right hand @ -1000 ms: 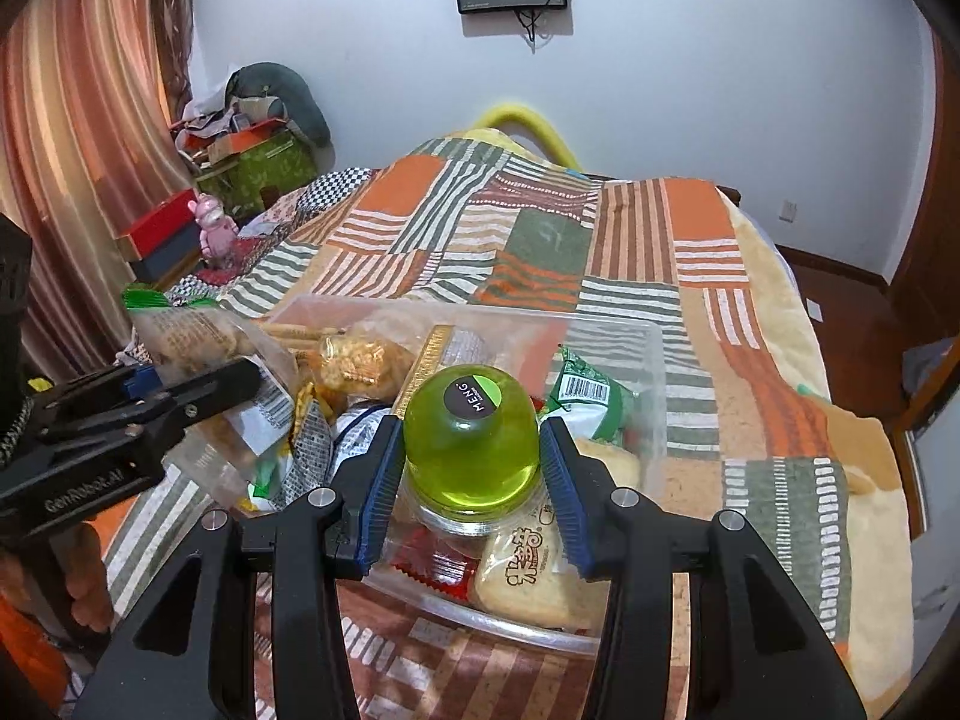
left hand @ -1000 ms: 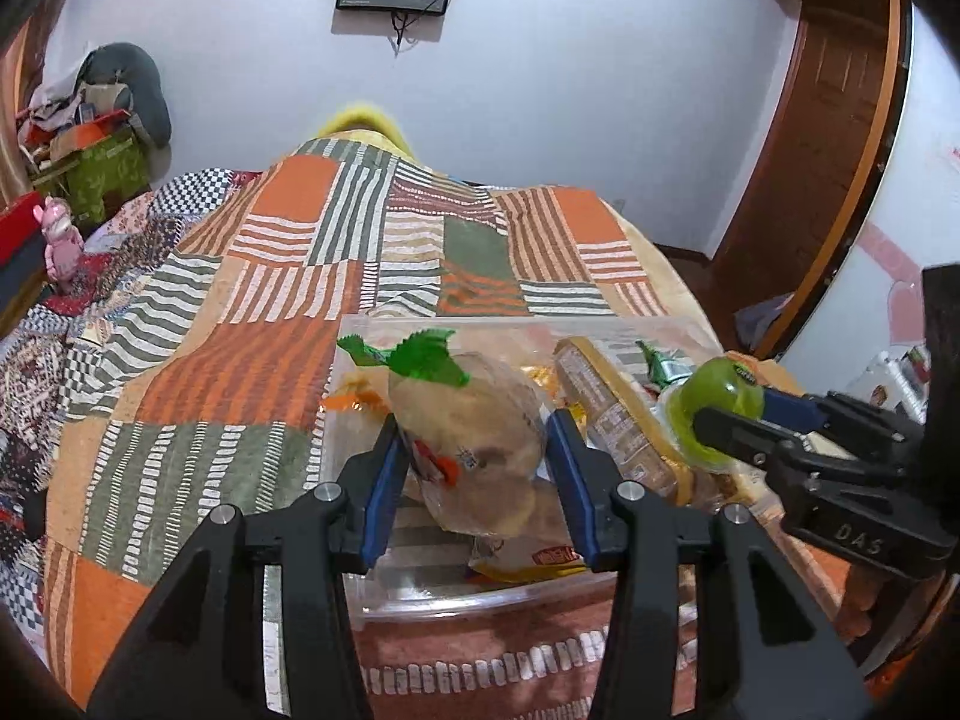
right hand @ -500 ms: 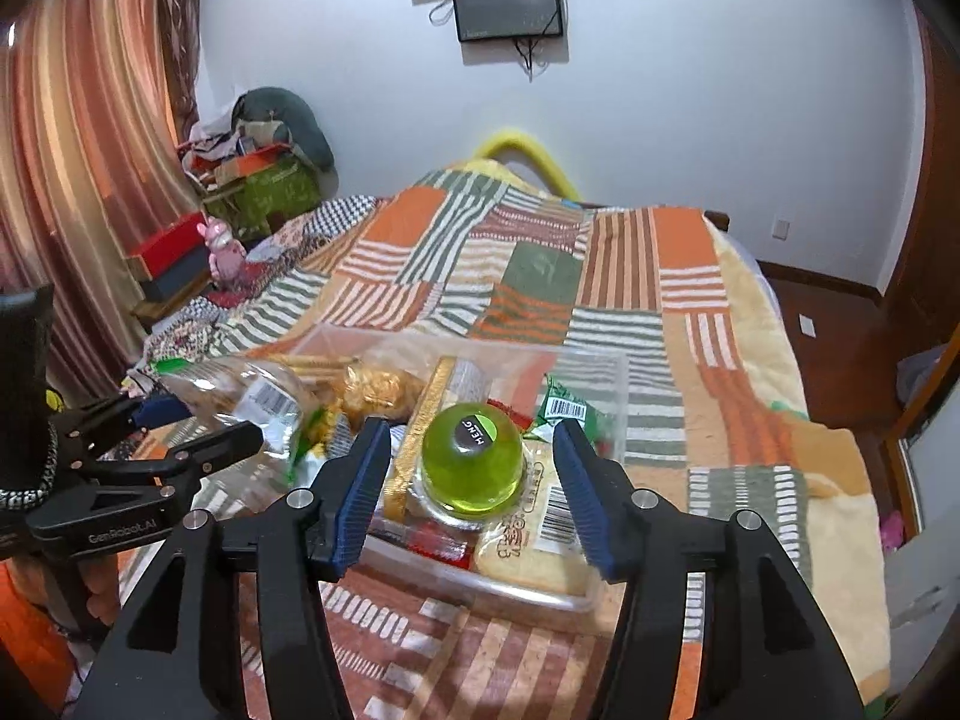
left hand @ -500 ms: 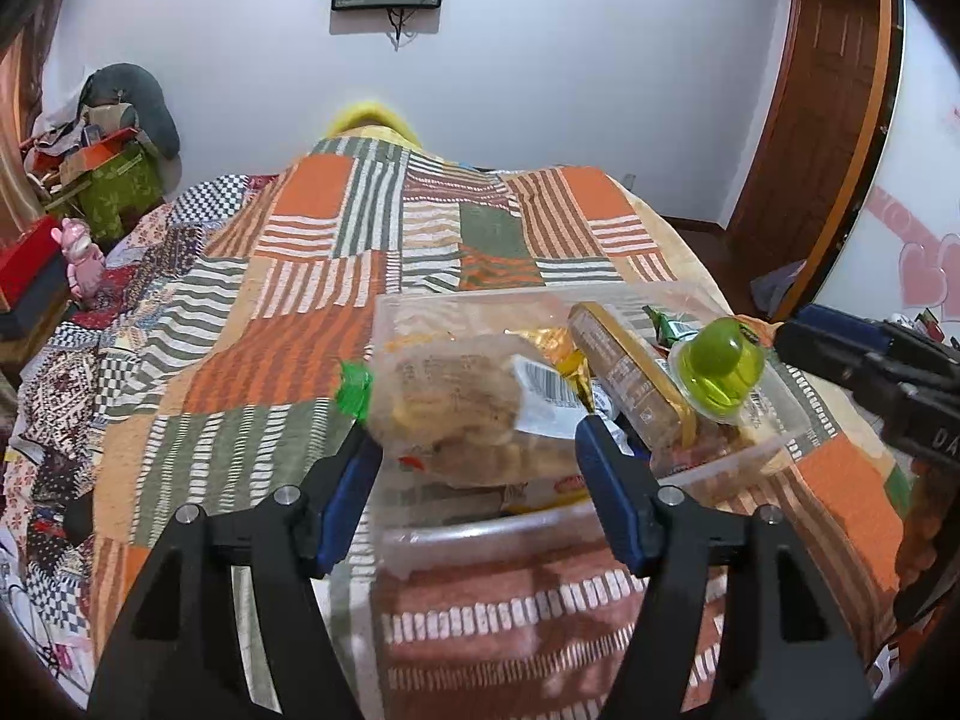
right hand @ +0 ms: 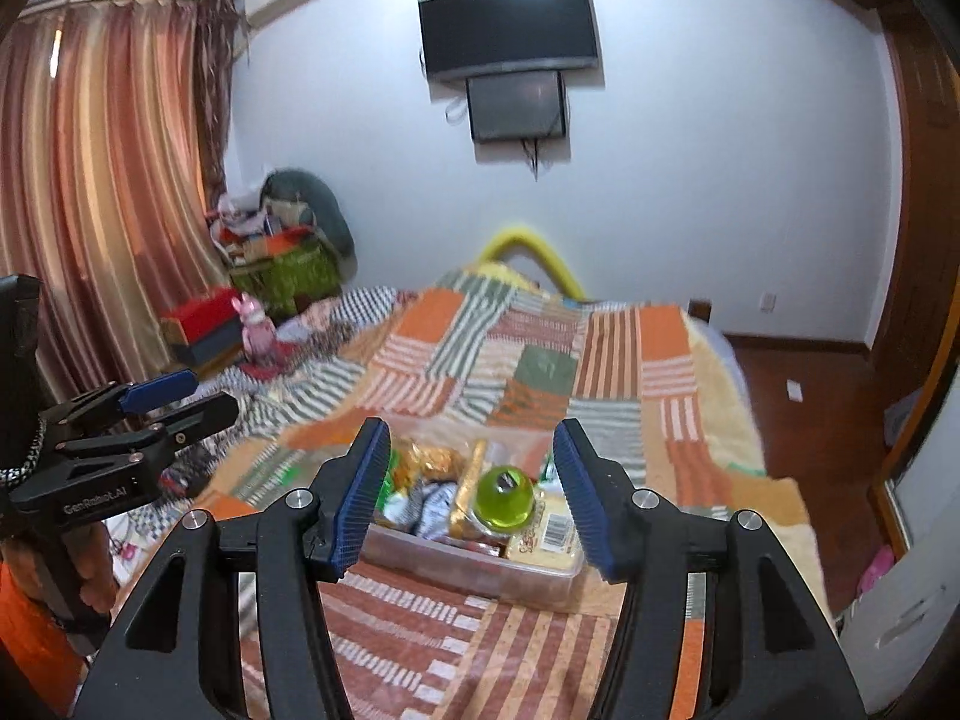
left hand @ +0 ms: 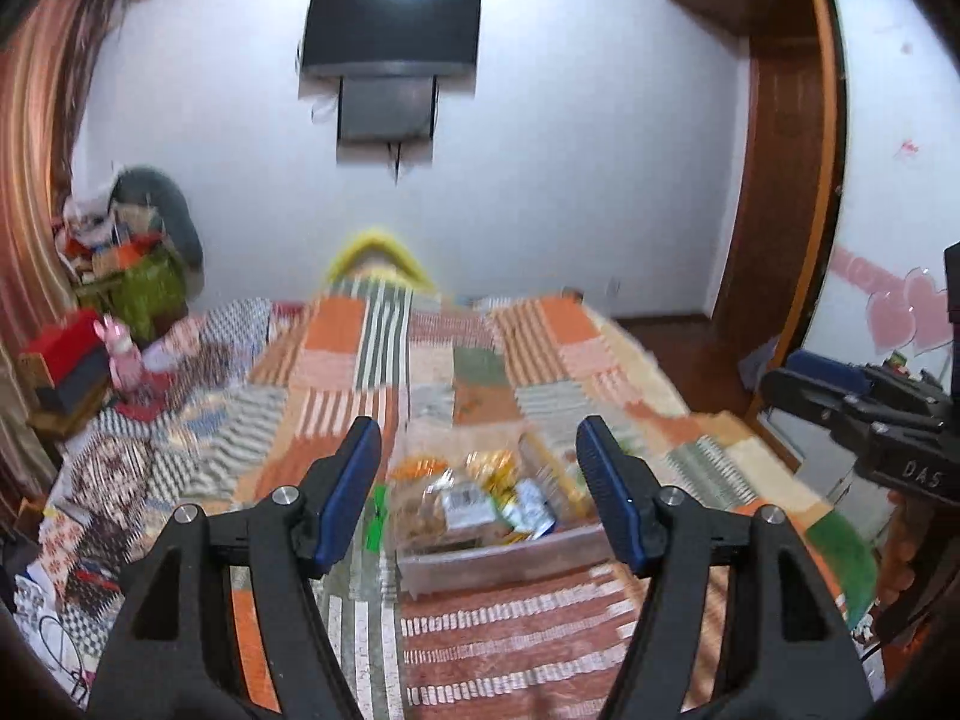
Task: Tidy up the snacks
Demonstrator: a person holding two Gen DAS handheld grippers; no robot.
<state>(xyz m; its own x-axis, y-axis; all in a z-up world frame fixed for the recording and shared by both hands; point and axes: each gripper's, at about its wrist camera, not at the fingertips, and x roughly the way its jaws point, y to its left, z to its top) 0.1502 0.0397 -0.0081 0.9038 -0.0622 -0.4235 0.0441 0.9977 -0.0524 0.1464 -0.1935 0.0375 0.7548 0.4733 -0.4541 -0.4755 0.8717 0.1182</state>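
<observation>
A clear plastic bin [left hand: 498, 558] [right hand: 474, 573] full of snacks sits on the patchwork bedspread. In it lie a bag of brown cookies [left hand: 441, 507] and a green jelly cup [right hand: 505, 495], among several other packets. My left gripper [left hand: 478, 444] hovers above and behind the bin, its jaws opening with nothing between them. My right gripper [right hand: 471, 438] hangs likewise over the bin, jaws opening and empty. Each gripper shows in the other's view: the right gripper [left hand: 786, 377] at the right edge, the left gripper [right hand: 213, 393] at the left edge, held by a hand.
The striped patchwork bedspread [right hand: 540, 360] covers the whole bed. A pink toy [right hand: 258, 330], boxes and a heap of bags stand by the curtain [right hand: 108, 180] at left. A TV [right hand: 510, 30] hangs on the far wall; a wooden door [left hand: 780, 210] is at right.
The left gripper let go of the cookie bag and the right let go of the green jelly cup; both now lie in the bin. Both grippers rose and drew back, jaws wider.
</observation>
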